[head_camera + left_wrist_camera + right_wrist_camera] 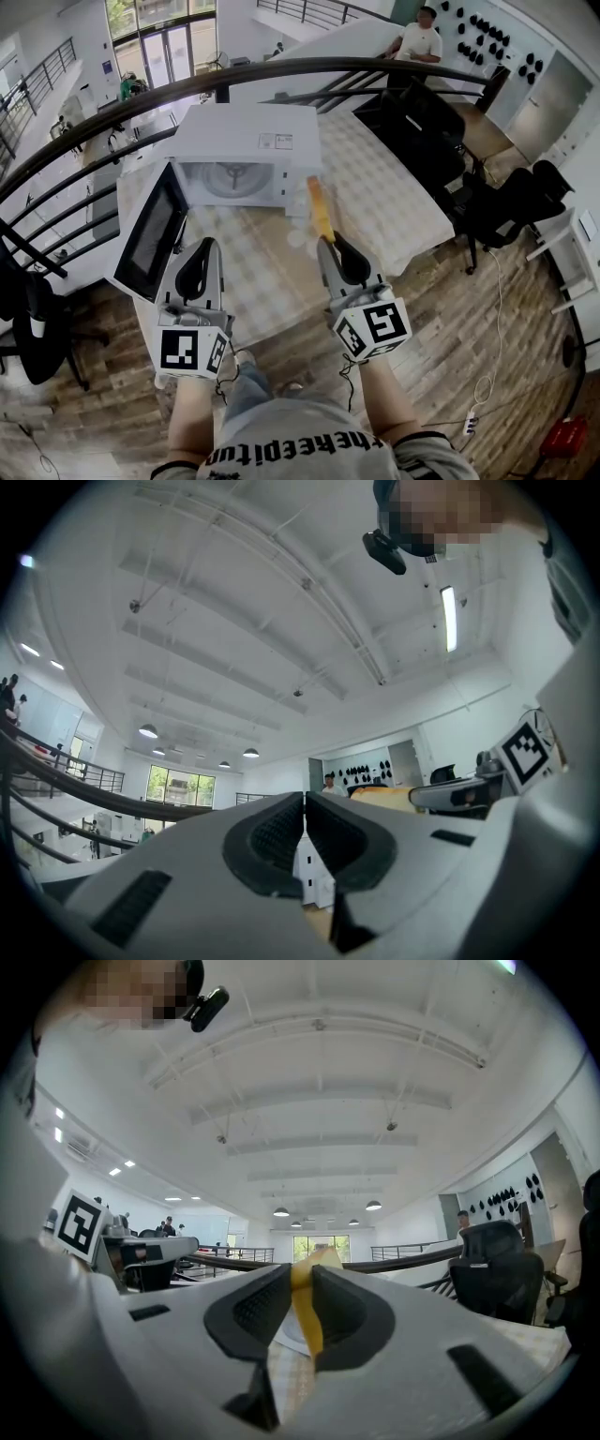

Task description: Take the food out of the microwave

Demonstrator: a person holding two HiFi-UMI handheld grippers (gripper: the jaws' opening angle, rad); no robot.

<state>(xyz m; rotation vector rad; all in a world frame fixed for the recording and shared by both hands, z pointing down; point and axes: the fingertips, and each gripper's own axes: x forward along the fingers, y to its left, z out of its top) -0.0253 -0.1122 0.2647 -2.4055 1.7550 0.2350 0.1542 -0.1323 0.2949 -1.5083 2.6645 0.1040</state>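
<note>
The right gripper [326, 242] is clenched on a thin slice of food [320, 208]. The slice is yellow along the edge facing me and deepens to orange toward its far end. It is flat and narrow, held edge-on between the dark ribbed pads, and sticks out well past the tips. In the right gripper view it looks like a bright yellow ribbon pinched upright in the gap, with a paler, rounded top. It is up in the air over the checked tablecloth [375, 197], just in front of the white microwave [248, 141] near its right front corner, and outside the cavity.

The microwave door [150, 232] is swung wide to the left, and the round turntable [230, 178] shows inside. The left gripper [208, 246] is beside the right one, near the open door. Its jaws are pressed together with nothing in them (only the white microwave shows through the slit below the tips).
</note>
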